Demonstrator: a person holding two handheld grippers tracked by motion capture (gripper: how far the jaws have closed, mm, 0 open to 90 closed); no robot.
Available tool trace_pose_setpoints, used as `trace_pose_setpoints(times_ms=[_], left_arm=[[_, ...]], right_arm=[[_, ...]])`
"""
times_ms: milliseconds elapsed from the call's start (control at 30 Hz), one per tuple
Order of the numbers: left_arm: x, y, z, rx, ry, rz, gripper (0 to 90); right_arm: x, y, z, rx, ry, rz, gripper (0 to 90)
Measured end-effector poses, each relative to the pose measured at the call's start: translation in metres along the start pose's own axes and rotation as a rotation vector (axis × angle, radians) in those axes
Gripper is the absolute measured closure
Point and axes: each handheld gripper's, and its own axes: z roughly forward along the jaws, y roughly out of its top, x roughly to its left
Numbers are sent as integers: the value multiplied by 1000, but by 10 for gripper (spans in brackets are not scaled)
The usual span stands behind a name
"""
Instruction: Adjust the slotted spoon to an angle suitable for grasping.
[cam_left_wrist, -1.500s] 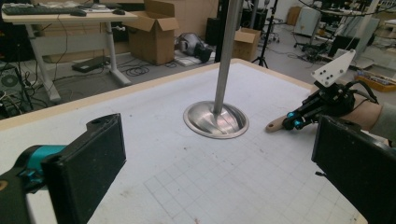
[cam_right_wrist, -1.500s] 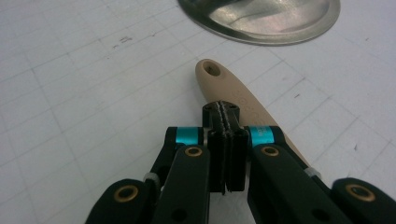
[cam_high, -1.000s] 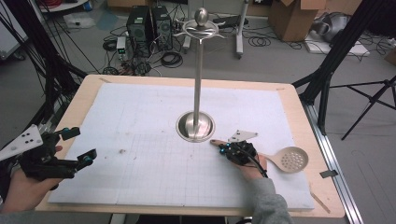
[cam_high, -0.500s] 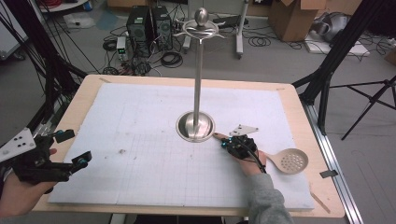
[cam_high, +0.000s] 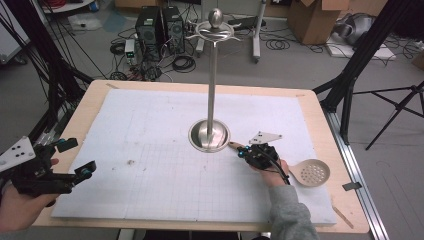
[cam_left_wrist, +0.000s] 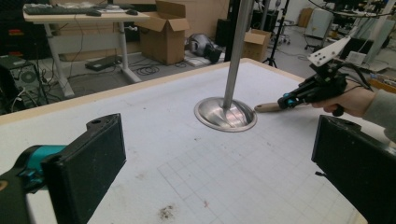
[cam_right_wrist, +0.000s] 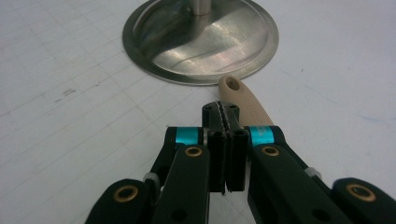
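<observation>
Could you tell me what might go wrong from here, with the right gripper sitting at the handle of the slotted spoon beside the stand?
1. The right gripper has its fingers shut above the wooden handle, not around it, so lifting now would likely leave the slotted spoon behind.
2. The handle tip lies right at the stand base; pushing forward could jam it against the rim.
3. The tall stand pole rises close by; a raised spoon could knock it.

- A white gridded mat (cam_high: 150, 165), smudged in places, covers the wooden table (cam_high: 95, 100).
- Two black computer towers (cam_high: 160, 27) stand on the grey floor beyond the table, with coiled cables (cam_high: 184, 63) beside them.
- An open cardboard box (cam_high: 312, 20) sits at the far right.
- A black tripod (cam_high: 395, 110) stands right of the table.
</observation>
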Motion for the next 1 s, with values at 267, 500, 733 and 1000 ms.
trace_pose_setpoints(times_ms=[267,500,733,1000], left_arm=[[0,2,7,0,-18,1,32],[0,3,18,13,-37,1,33],[-3,1,27,31,-49,5,32],[-6,4,29,19,-70,-4,32]], right_arm=[[-4,11,-32,5,76,-47,897],[-25,7,-61,2,95,-76,833],[-47,-1,-87,36,122,-103,679],[-63,-13,-94,45,170,-119,519]])
